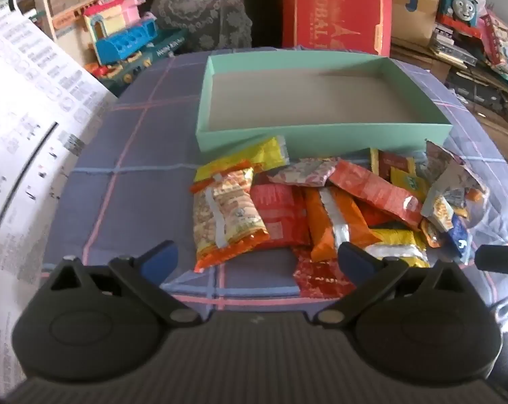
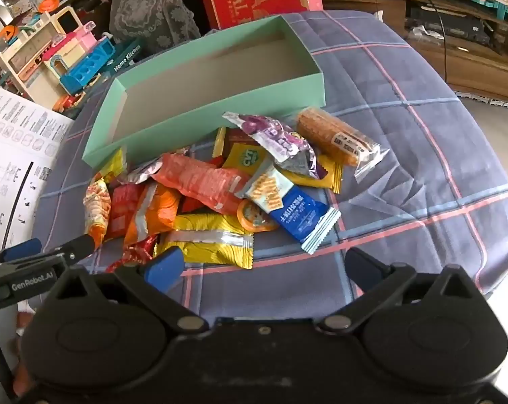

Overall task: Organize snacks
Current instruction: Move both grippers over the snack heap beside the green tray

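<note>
Both sets of fingers are spread wide, holding nothing: left gripper (image 1: 258, 257), right gripper (image 2: 264, 266). The snack pile (image 2: 207, 195) lies on the plaid cloth just ahead of both, against the near wall of the empty teal box (image 2: 200, 124). The left is nearer the peanut packet (image 1: 225, 212), whose long axis runs away from the fingers; the right is nearer the blue packet (image 2: 301, 217).

Plaid-covered bed (image 1: 126, 181): carries open mint box (image 1: 321, 134), empty; heap of snack packets (image 1: 308, 208) just beside box's near wall.
</note>
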Action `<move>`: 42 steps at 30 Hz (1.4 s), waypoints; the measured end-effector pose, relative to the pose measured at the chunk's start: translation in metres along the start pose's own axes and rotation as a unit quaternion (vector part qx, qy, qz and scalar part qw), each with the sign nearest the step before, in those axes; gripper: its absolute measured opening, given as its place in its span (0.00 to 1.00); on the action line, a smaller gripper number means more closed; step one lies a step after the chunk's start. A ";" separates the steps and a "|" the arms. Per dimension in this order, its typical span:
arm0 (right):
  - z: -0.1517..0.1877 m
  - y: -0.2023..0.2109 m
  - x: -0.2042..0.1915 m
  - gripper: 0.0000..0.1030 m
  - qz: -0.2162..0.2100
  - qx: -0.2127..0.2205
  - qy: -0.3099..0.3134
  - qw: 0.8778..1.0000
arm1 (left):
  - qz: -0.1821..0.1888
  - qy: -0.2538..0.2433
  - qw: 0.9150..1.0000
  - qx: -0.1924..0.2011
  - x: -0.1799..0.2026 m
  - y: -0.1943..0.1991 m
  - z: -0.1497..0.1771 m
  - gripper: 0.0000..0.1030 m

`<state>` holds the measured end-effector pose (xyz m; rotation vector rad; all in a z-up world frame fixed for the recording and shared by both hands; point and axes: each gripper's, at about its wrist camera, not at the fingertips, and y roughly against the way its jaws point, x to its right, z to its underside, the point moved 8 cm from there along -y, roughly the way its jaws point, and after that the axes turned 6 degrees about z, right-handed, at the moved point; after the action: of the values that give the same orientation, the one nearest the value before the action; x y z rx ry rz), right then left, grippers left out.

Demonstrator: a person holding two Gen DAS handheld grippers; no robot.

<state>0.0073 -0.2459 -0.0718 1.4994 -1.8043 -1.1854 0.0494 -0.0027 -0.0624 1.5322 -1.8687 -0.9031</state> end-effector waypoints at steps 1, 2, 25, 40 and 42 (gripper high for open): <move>0.001 -0.001 0.001 1.00 0.001 -0.001 0.000 1.000 | 0.002 0.005 1.000 0.000 0.002 0.001 0.001 1.00; 0.001 -0.002 0.001 1.00 0.002 -0.002 0.002 1.000 | 0.006 0.015 1.000 0.001 0.001 0.000 0.003 1.00; -0.014 0.005 -0.008 1.00 0.002 0.008 0.008 1.000 | 0.022 0.077 0.996 -0.037 -0.032 -0.008 0.000 1.00; -0.009 0.007 -0.007 1.00 -0.004 0.010 0.007 1.000 | 0.006 0.086 0.996 -0.034 -0.046 -0.006 0.007 1.00; -0.007 0.005 -0.008 1.00 -0.004 0.010 0.010 1.000 | 0.005 0.086 0.996 -0.037 -0.047 -0.009 0.010 1.00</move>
<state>0.0125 -0.2401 -0.0629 1.5269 -1.8032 -1.1547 0.0566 0.0439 -0.0758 1.5051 -1.6995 -0.8002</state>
